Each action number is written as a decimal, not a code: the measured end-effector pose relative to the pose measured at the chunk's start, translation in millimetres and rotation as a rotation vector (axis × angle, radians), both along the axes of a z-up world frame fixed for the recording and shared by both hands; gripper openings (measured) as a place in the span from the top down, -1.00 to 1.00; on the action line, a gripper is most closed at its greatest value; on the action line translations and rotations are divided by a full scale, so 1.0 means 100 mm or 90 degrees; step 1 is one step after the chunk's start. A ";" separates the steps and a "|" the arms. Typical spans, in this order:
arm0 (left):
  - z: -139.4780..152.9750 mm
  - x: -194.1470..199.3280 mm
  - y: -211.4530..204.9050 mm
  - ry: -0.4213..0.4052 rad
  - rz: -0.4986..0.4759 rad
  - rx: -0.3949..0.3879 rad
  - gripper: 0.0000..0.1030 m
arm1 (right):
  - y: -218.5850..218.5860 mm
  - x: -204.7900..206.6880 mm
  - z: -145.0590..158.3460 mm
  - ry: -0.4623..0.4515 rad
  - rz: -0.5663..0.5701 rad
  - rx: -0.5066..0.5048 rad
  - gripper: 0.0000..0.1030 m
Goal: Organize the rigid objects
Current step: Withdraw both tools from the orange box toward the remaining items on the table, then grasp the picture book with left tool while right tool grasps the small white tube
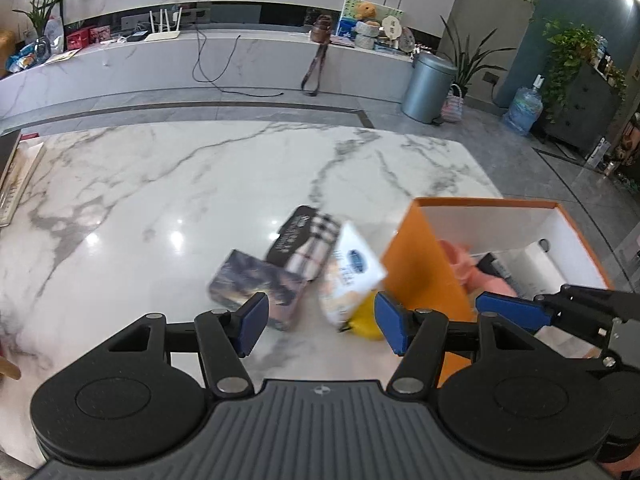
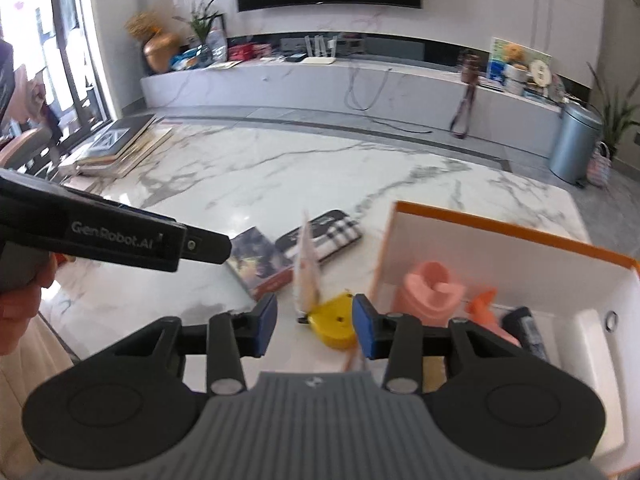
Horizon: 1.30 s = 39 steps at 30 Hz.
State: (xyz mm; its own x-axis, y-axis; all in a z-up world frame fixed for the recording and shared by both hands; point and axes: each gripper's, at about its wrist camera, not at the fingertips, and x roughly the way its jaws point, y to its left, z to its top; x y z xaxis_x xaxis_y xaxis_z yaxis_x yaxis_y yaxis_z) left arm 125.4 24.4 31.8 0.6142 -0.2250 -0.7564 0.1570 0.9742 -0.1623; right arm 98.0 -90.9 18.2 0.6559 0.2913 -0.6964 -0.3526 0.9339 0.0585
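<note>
Right wrist view: the orange box (image 2: 516, 240), white inside, holds a pink ribbed cup (image 2: 434, 292), an orange piece (image 2: 484, 300) and a dark item (image 2: 526, 330). The right gripper (image 2: 316, 326) is spread wide, empty, over the yellow tape measure (image 2: 334, 320) on the glossy marble table (image 2: 280, 168). The left gripper (image 1: 320, 320) is spread too, above the flat boxes (image 1: 260, 284).

I held the left gripper (image 1: 320, 322) with its blue fingers wide apart and empty, and the right gripper (image 2: 315, 328) beside it was also spread, gripping nothing.
</note>
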 end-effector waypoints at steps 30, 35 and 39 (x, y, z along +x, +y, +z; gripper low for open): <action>-0.55 0.34 0.41 0.085 0.077 -0.103 -0.38 | 0.45 0.64 -0.44 0.052 0.077 -0.085 0.58; -0.55 0.34 0.40 0.080 0.077 -0.085 -0.37 | 0.45 0.62 -0.39 0.045 0.080 -0.102 0.56; -0.63 0.42 0.50 0.104 0.120 -0.108 -0.42 | 0.46 0.71 -0.40 0.051 0.068 -0.098 0.55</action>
